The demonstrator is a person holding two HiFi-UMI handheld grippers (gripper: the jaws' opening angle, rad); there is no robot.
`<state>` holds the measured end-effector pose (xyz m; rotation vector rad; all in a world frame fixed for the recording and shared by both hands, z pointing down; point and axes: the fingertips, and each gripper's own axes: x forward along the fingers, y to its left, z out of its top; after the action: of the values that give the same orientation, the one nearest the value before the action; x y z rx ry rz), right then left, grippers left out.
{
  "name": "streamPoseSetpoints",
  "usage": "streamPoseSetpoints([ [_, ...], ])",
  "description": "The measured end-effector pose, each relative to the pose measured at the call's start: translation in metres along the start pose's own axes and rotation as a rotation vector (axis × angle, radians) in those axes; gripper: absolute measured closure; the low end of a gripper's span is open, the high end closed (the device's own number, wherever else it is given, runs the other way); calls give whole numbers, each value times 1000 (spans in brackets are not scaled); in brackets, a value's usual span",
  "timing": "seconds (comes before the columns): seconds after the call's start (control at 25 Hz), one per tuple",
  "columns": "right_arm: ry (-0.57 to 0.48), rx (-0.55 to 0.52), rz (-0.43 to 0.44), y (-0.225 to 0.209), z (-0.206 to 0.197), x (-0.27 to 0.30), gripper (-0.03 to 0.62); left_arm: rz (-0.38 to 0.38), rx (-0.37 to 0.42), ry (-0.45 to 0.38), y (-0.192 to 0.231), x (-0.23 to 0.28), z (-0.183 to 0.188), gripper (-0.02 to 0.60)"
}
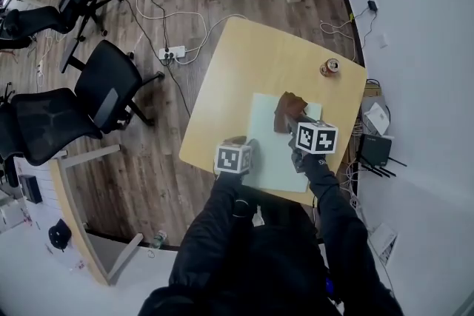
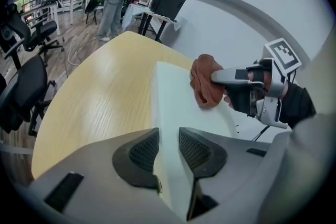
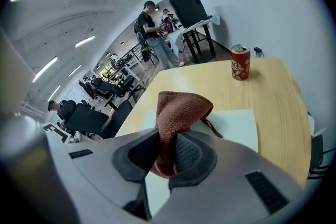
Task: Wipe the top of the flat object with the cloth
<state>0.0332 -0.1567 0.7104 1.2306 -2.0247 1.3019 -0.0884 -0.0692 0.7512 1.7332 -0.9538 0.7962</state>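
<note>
The person is working at a pale flat board [image 1: 268,144] that is lying on a wooden table [image 1: 222,78]. Everything else is placed from that board.

The right gripper [image 3: 168,153] is clenching a rust-brown cloth [image 3: 178,110], with the bunched fabric squeezed between its two pads. The loose part of the cloth is standing up in a fold past the jaws. In the head view the cloth is sitting on the board's top, towards its far right part. In the left gripper view the fabric is touching the board's surface there.

The left gripper [image 2: 168,144] is resting at the board's near left corner with its jaws apart and gripping nothing. The board's left edge is running through the gap between the pads, so bare table is showing beside one jaw and the board's top beside the other.

A red drink can [image 3: 240,62] is standing upright on the table, beyond the board's far right corner and well apart from it. Black office chairs [image 1: 111,89] are standing on the plank floor far to the board's left.
</note>
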Motion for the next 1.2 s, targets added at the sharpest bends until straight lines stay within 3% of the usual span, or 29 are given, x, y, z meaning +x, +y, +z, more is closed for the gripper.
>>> streamPoseSetpoints([
  [0.68,34,84,40,17,-76,-22,526,-6,-26,11,-3,0,-4,439],
  [1.2,68,63,76,31,-134,-48,526,6,-6,-13,-5,0,-3,439],
])
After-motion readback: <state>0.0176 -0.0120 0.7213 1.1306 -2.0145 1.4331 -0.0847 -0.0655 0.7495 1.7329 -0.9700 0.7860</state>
